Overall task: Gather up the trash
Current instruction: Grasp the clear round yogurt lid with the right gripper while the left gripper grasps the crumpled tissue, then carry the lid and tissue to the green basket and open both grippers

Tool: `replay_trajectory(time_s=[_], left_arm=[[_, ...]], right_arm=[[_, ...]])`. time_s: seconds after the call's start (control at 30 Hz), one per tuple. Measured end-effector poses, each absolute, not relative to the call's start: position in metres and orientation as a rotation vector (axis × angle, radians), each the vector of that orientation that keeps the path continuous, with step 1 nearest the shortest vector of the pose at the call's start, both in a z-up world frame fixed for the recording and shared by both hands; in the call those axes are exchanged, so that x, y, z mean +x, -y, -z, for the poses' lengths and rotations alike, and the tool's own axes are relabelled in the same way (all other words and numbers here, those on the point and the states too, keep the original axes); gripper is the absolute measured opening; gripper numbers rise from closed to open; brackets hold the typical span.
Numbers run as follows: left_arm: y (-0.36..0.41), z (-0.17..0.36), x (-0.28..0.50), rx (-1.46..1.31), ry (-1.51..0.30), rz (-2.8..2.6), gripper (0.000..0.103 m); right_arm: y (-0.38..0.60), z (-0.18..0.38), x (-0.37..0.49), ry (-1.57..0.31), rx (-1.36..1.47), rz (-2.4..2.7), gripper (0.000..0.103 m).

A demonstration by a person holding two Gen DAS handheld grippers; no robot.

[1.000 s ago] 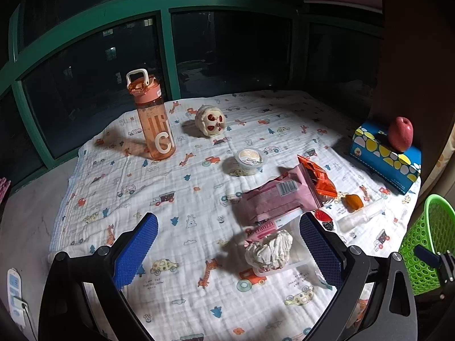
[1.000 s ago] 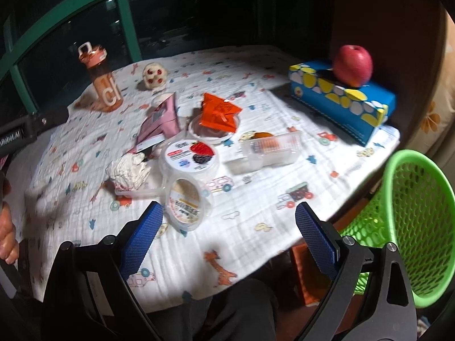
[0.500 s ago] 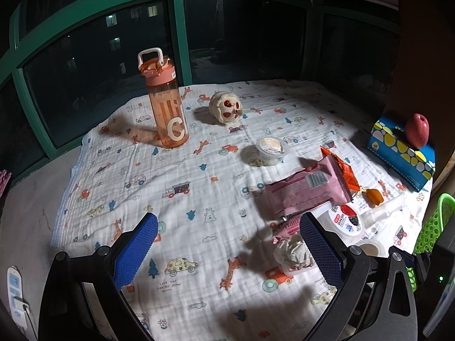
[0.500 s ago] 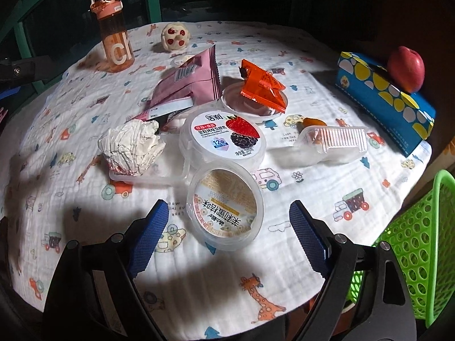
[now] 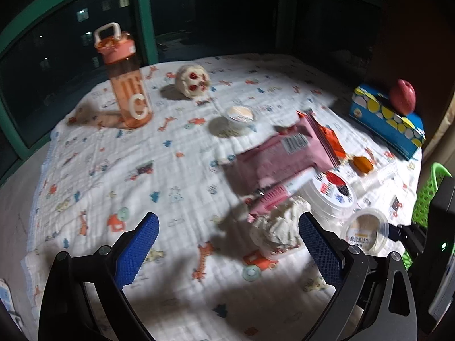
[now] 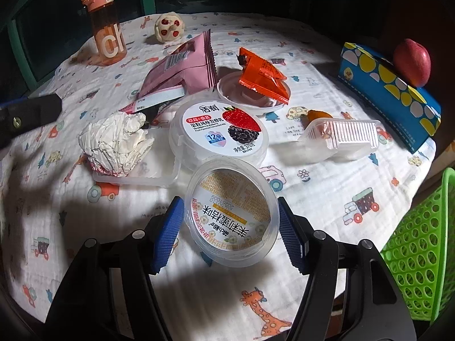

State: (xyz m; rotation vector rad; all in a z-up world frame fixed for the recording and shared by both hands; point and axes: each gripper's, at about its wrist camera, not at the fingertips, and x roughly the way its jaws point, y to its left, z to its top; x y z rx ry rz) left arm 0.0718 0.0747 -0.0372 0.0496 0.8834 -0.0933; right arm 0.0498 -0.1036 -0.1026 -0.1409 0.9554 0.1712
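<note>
Trash lies on the patterned cloth (image 6: 327, 170). A clear yogurt cup with a yellow label (image 6: 231, 217) sits between my right gripper's (image 6: 231, 233) blue pads, which close around its sides. Beyond it stand a strawberry yogurt tub (image 6: 219, 135), a crumpled white wrapper (image 6: 115, 143) on a clear tray, a pink snack bag (image 6: 182, 66), an orange packet (image 6: 263, 75) on a bowl and a clear ribbed box (image 6: 339, 139). My left gripper (image 5: 227, 244) is open and empty above the cloth, left of the crumpled wrapper (image 5: 277, 226). A green basket (image 6: 421, 255) stands at the right.
An orange water bottle (image 5: 125, 75) and a skull-like toy (image 5: 193, 81) stand at the far side. A small lidded cup (image 5: 240, 115) sits mid-cloth. A blue box (image 6: 389, 91) with an apple (image 6: 412, 61) on it stands at the right edge.
My right gripper has moved forward and closed in on the yellow-label cup. My left gripper has drifted nearer to the trash pile and stays open.
</note>
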Motion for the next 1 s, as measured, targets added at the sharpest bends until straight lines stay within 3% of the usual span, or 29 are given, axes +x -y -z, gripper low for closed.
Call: replay_trajectory(time_s=[0.07, 0.17, 0.43, 0.5, 0.63, 0.67, 1.0], left_arm=[[-0.067, 0.044, 0.073, 0.058, -0.898, 0.120, 0.094], [-0.056, 0.053, 0.078, 0.057, -0.926, 0.164, 0.081], [-0.046, 0.073, 0.088, 0.030, -0.969, 0.189, 0.070], [-0.044, 0.074, 0.089, 0.017, -0.974, 0.203, 0.057], [-0.041, 0.069, 0.086, 0.016, -0.963, 0.217, 0.045], [-0.041, 0.067, 0.085, 0.014, -0.961, 0.221, 0.038], [-0.043, 0.030, 0.064, -0.011, -0.908, 0.251, 0.034]], right_arm=[[0.108, 0.098, 0.048, -0.948, -0.124, -0.173, 0.065], [0.117, 0.089, 0.042, -0.933, -0.094, -0.174, 0.065], [0.153, 0.055, 0.023, -0.868, -0.024, -0.135, 0.065], [0.166, 0.049, 0.019, -0.859, 0.002, -0.118, 0.065], [0.193, 0.038, 0.011, -0.840, 0.047, -0.076, 0.065], [0.198, 0.036, 0.009, -0.833, 0.050, -0.062, 0.065], [0.268, 0.022, -0.017, -0.782, 0.129, 0.082, 0.065]])
